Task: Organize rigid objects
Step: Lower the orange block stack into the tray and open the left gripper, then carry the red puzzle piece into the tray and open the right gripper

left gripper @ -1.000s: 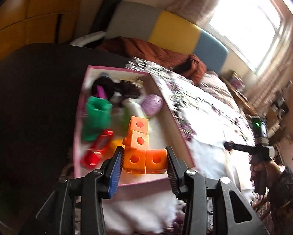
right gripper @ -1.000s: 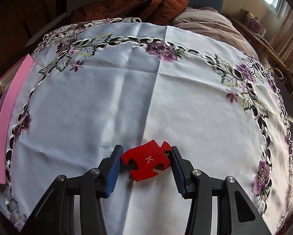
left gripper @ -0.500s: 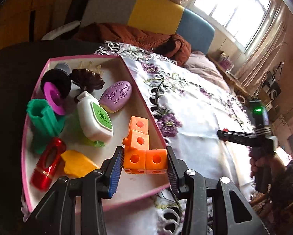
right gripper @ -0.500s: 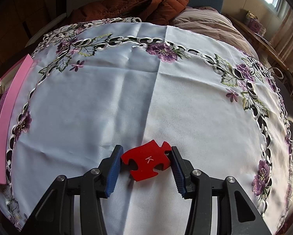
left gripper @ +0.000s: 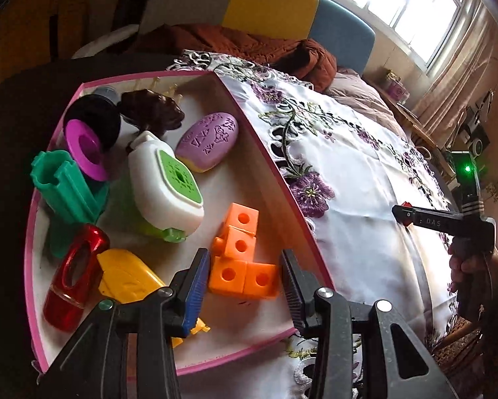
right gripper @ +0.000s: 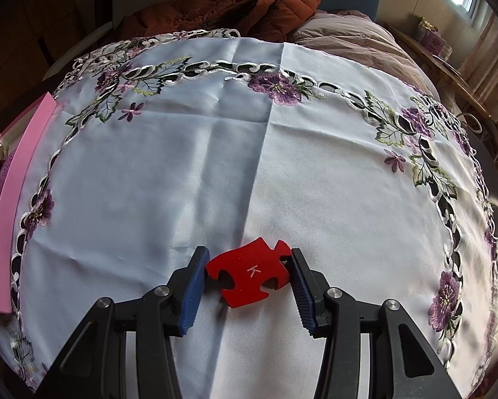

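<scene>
Left claw [left gripper: 244, 277] hangs over the near right corner of the pink tray [left gripper: 272, 173], its pads set on either side of the orange blocks [left gripper: 240, 259]. The left pad touches the lower pair of cubes; a thin gap shows at the right pad, so whether the grip is firm or just loosening I cannot tell. The blocks form an L: two cubes side by side span the gap between the pads, and two more run away from the claw toward the tray's middle. Their underside looks close to the tray floor, but contact is not clear. The coming move, as I judge it, is a release, and it turns on that long arm pointing inward, clear of the right wall.

Right claw [right gripper: 247, 276] is closed on the red tile [right gripper: 249, 274], marked K, pinched across its width just above the cloth [right gripper: 215, 149]. The tray lies well off to its left, only its pink wall showing at the edge of that view, so the tile must travel leftward.

Farther in the tray sit a yellow toy [left gripper: 126, 276], a red one [left gripper: 76, 272], a white case [left gripper: 166, 186] and a purple oval [left gripper: 207, 139].
</scene>
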### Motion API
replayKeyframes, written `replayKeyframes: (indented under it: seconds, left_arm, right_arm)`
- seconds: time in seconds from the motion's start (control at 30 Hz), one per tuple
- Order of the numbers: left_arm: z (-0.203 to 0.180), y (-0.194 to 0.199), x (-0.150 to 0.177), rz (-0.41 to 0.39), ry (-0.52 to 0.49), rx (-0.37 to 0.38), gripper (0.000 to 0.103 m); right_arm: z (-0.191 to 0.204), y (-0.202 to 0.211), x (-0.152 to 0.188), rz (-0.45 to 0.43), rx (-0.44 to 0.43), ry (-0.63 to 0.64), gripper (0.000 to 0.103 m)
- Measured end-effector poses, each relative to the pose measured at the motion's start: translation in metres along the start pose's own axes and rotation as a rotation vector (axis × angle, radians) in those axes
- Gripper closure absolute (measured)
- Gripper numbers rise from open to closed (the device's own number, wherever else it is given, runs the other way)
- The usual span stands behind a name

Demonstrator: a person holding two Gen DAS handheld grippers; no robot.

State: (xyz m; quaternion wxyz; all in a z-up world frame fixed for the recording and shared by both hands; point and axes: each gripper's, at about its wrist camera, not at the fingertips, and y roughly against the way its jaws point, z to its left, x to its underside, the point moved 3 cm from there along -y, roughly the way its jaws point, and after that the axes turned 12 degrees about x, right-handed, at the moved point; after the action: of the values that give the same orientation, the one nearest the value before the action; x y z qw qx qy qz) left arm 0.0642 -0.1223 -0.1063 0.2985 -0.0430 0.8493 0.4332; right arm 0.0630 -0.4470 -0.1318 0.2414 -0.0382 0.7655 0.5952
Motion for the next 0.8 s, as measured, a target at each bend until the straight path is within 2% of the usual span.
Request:
replayKeyframes:
  seconds: [0.23, 0.33, 0.5, 0.8]
  left_arm:
    - [0.000, 0.024, -0.001, -0.063, 0.011, -0.035, 0.060]
    - [0.002, 0.039, -0.001, -0.102, 0.010, -0.102, 0.060]
    - [0.012, 0.056, 0.000, -0.129, 0.054, -0.164, 0.060]
    - [0.022, 0.077, 0.010, -0.156, 0.070, -0.205, 0.060]
  right_arm:
    - [0.000, 0.000, -0.001, -0.001, 0.002, 0.003, 0.054]
    - [0.001, 0.001, 0.000, -0.003, 0.006, 0.009, 0.054]
    - [0.001, 0.002, 0.000, -0.009, 0.012, 0.016, 0.054]
    - [0.003, 0.003, -0.001, -0.025, 0.027, 0.027, 0.054]
